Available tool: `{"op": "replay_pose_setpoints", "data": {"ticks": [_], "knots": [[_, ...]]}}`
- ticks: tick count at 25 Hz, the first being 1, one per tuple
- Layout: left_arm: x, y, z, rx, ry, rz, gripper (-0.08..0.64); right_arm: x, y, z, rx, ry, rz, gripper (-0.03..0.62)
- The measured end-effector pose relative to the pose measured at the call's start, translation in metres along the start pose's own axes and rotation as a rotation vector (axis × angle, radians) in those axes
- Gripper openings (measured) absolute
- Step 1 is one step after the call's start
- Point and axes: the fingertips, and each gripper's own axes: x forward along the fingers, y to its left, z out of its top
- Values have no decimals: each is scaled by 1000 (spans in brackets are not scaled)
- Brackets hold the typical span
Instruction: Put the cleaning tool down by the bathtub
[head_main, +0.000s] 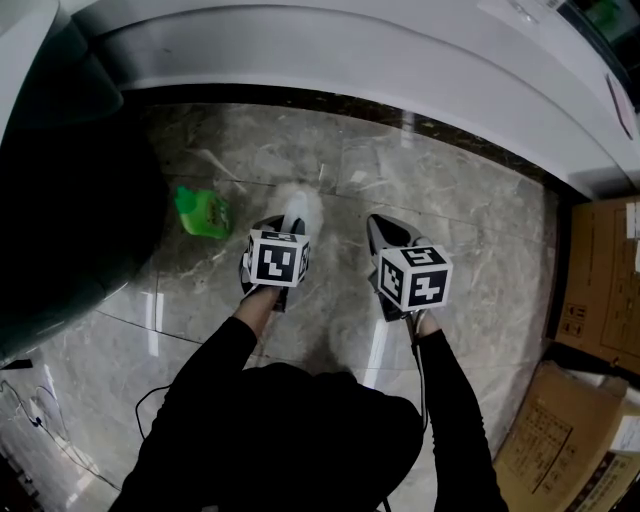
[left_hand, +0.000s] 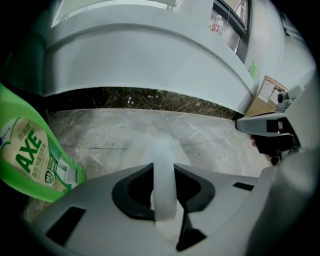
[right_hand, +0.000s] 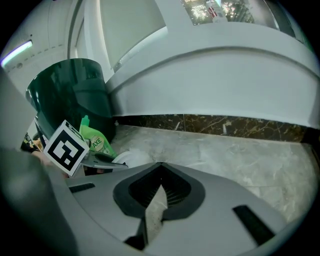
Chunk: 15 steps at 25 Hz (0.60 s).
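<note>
My left gripper (head_main: 287, 228) (left_hand: 164, 172) is shut on the cleaning tool (left_hand: 164, 160), a white handle that runs straight out between the jaws. The tool's fluffy white head (head_main: 303, 204) hangs just above the marble floor, a short way in front of the bathtub (head_main: 400, 60) (left_hand: 150, 60). To its right my right gripper (head_main: 386, 236) (right_hand: 158, 197) is shut with nothing in it. From the right gripper view the left gripper (right_hand: 97, 161) and the tool's white head (right_hand: 131, 159) show at the lower left.
A green detergent bottle (head_main: 203, 212) (left_hand: 30, 155) (right_hand: 92, 137) lies on the floor left of the tool. A dark bin (head_main: 70, 200) (right_hand: 70, 95) stands at the far left. Cardboard boxes (head_main: 600, 290) (left_hand: 265, 95) stand at the right. A dark stone skirting (left_hand: 150, 97) runs under the tub.
</note>
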Motion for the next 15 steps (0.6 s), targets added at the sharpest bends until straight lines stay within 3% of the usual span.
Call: {"op": "replay_pose_setpoints", "data": {"ticks": [15], "knots": [[8,-1,0,21,-7,11,95,2,-1,-3,-14,20,-14,0]]}}
